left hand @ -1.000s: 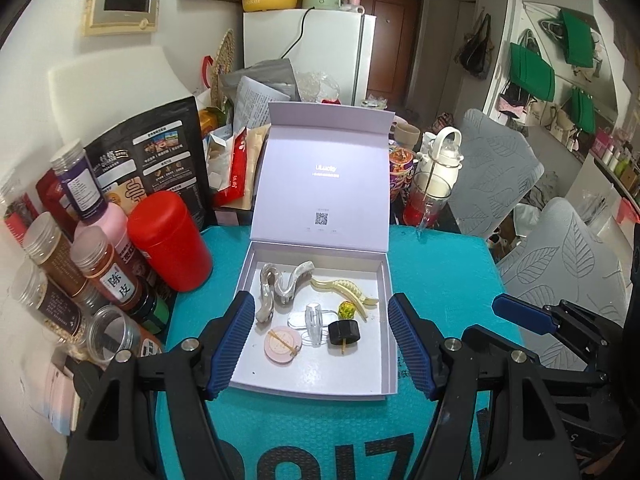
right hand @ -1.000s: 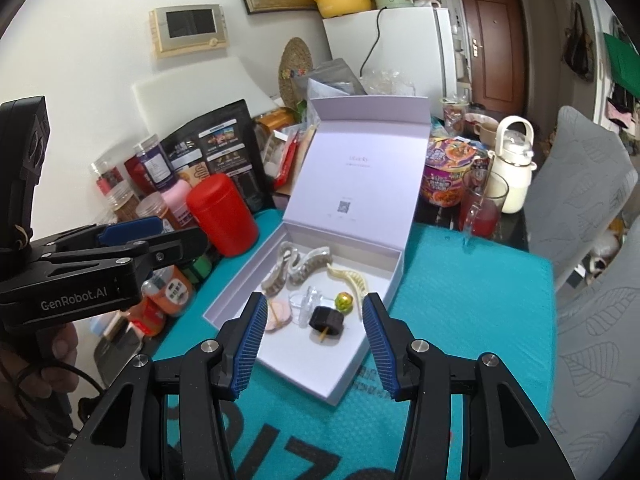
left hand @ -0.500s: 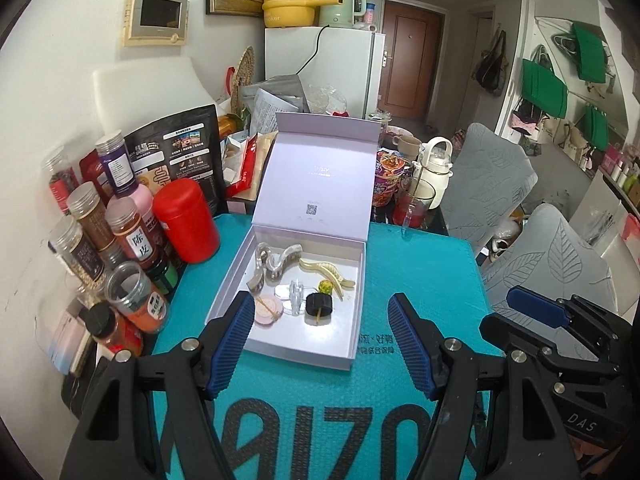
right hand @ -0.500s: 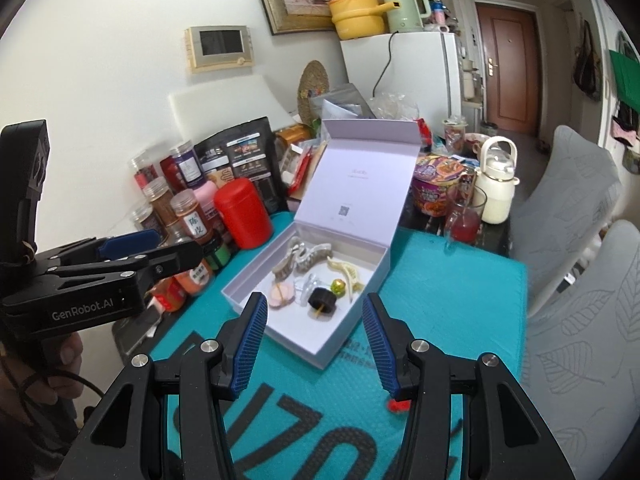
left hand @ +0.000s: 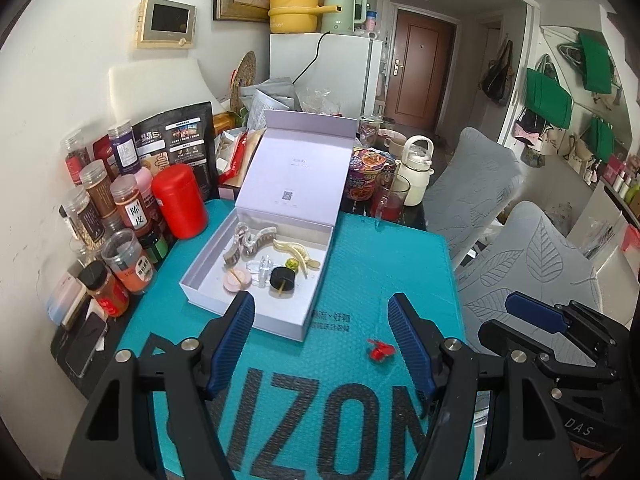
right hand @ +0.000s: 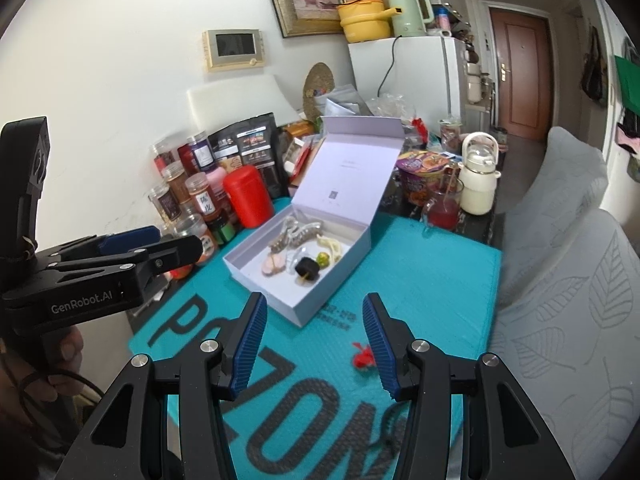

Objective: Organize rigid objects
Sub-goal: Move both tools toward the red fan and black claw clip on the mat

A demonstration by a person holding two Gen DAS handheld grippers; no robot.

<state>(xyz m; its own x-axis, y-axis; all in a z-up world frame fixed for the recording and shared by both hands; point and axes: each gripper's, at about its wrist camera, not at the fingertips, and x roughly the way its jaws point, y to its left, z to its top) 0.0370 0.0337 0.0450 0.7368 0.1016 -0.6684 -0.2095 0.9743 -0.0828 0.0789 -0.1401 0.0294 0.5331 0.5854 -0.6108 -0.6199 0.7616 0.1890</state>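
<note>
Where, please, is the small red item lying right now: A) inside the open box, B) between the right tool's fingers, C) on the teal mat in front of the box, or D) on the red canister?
C: the red item lies on the teal mat, outside the box.

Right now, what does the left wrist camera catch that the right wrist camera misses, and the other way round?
Only the left wrist view shows the green bags hanging on the far wall and the phone lying at the mat's edge. Only the right wrist view shows the left gripper from the side, with the person's hand holding its grip. Both show the open white box with small accessories inside, the red clip lying loose on the teal mat, and the red canister. In each view the jaws stand open and empty.
</note>
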